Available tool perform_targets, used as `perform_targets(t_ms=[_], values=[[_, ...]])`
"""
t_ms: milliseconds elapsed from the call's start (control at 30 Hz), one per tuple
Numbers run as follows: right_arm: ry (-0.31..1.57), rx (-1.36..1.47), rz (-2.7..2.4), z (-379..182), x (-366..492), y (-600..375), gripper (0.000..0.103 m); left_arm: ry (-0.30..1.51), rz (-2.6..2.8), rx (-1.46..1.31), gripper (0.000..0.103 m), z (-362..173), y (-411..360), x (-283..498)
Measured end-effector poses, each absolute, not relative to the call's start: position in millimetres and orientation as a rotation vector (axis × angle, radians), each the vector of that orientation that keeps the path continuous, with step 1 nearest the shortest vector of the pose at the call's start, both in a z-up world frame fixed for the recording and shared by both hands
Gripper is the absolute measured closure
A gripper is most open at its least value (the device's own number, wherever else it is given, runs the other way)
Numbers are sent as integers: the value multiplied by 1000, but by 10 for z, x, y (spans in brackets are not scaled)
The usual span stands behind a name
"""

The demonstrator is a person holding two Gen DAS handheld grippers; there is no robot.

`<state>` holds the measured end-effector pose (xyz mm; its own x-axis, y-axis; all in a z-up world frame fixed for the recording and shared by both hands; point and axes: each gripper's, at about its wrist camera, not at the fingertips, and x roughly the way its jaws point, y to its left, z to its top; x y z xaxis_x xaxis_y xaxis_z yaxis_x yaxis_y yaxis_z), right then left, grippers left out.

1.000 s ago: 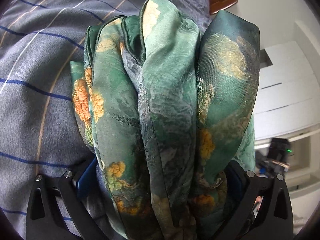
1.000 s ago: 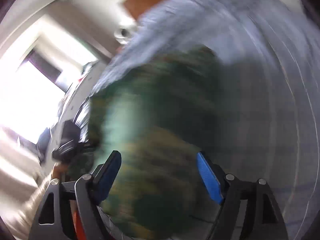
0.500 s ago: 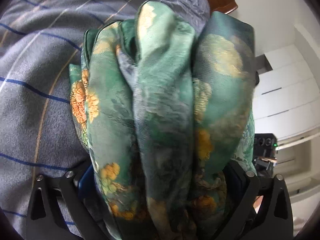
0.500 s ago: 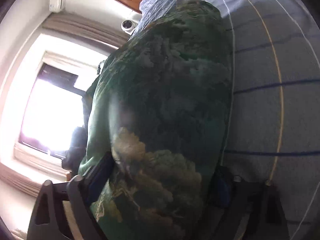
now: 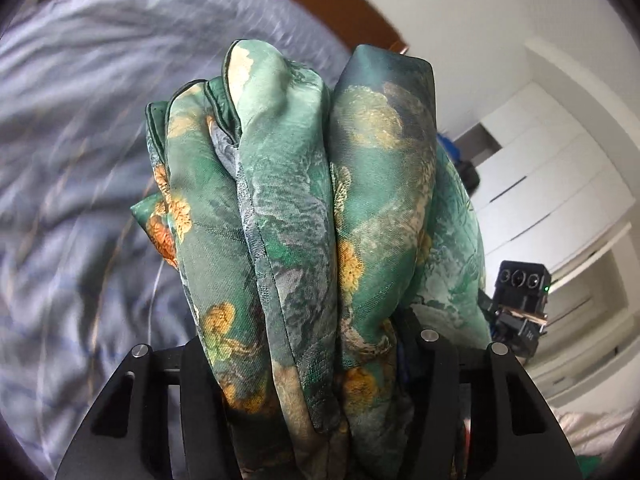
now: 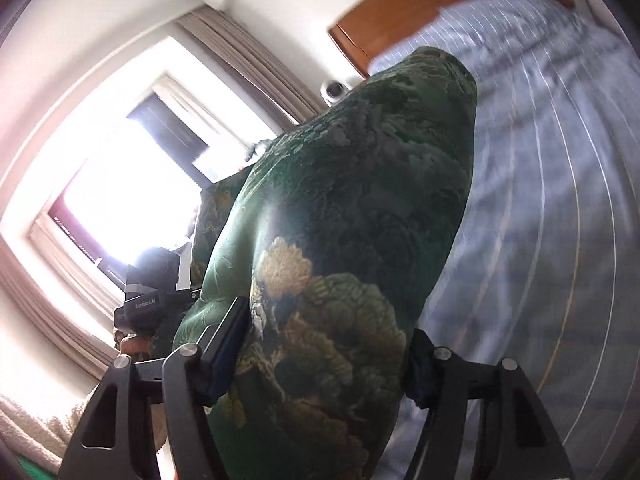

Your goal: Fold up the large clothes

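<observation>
A green silky garment with gold and orange flower print is bunched in several thick folds between the fingers of my left gripper, which is shut on it and holds it above the bed. The same garment fills the right wrist view as a dark green bulge. My right gripper is shut on it too, with cloth covering most of both pads. The other gripper shows at the right edge of the left view and at the left of the right view.
A grey-blue bedspread with thin stripes lies below, also in the right view. A brown wooden headboard stands at the far end. White cupboards are to the right; a bright window with curtains is to the left.
Both grippers have lifted and tilted upward with the garment, so the headboard and walls come into view. The right gripper, open a second ago, has closed on the cloth.
</observation>
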<state>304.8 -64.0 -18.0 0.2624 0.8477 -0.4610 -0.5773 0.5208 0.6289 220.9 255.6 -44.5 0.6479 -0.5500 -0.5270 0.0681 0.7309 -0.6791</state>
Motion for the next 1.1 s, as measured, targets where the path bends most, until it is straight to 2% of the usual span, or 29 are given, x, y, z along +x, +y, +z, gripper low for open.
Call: perform_targets(t_ms=[233, 333, 467, 567, 600, 633, 700, 733, 800, 933, 1100], values=[[771, 394, 1023, 50, 3746, -804, 36, 744, -387, -594, 48, -18, 2534, 3065], [787, 420, 1021, -102, 4044, -796, 36, 764, -373, -579, 47, -107, 2554, 3458], [861, 454, 991, -528, 4549, -800, 36, 847, -347, -574, 43, -546, 2518, 3956], [947, 467, 933, -963, 4761, -831, 36, 948, -318, -569, 38, -1038, 2471, 4148], [979, 470, 911, -1114, 4804, -841, 36, 1010, -303, -573, 31, -1292, 2433, 4229], [1024, 472, 877, -1306, 4843, -858, 33, 1021, -286, -576, 19, -1426, 2428, 4248], [1071, 546, 837, -1632, 4867, -965, 23, 955, -313, -650, 9, -1512, 2483, 4164], [1067, 591, 837, -1672, 4862, -1019, 18, 942, -317, -670, 8, -1484, 2497, 4118], [1058, 611, 820, -1607, 4831, -1085, 16, 933, -297, -639, 8, -1339, 2488, 4006], [1006, 466, 753, -1274, 4687, -1179, 15, 833, -165, -407, 9, -811, 2401, 3577], [766, 82, 595, -435, 4009, -1241, 14, 646, 32, -150, 2, -206, 1918, 2885]])
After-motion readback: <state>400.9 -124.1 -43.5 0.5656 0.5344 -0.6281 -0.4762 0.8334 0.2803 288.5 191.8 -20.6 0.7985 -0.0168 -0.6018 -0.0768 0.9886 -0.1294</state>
